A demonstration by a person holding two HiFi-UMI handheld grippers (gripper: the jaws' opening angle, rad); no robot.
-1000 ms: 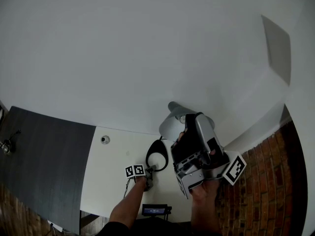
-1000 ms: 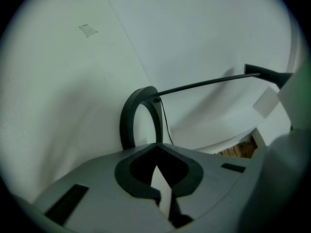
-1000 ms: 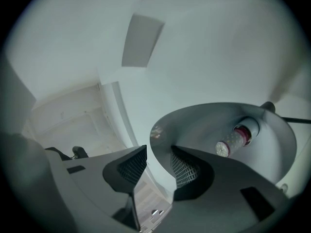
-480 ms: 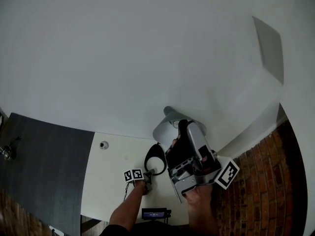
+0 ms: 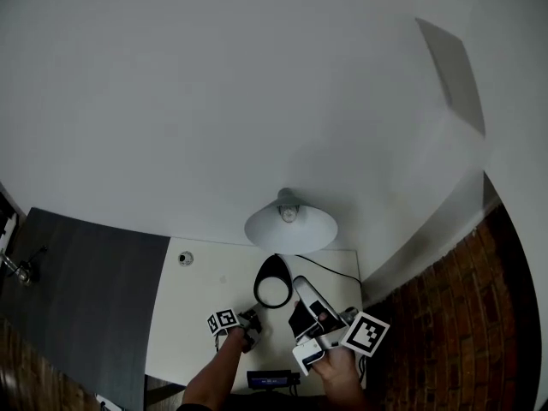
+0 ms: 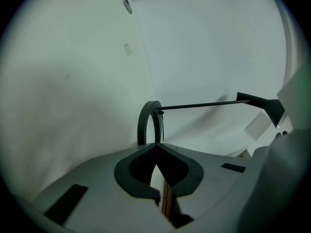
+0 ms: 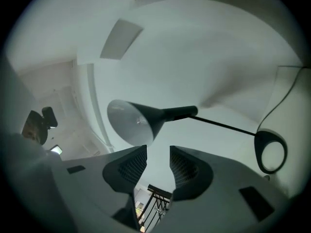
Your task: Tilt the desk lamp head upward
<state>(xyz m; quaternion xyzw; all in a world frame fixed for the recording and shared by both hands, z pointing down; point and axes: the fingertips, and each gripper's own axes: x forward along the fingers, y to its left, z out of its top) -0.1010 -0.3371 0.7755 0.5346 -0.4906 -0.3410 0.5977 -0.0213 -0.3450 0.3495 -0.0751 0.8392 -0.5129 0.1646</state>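
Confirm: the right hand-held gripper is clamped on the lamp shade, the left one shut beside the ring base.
Not clamped: the right gripper view shows the right hand-held gripper open, clear of the lamp shade. The left hand-held gripper is shut beside the ring base.

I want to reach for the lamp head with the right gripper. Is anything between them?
Nothing visible does. The right gripper has its jaws apart and empty, and the lamp head sits beyond their tips with only open air between. Its thin rod runs off sideways to the ring base, clear of that line.
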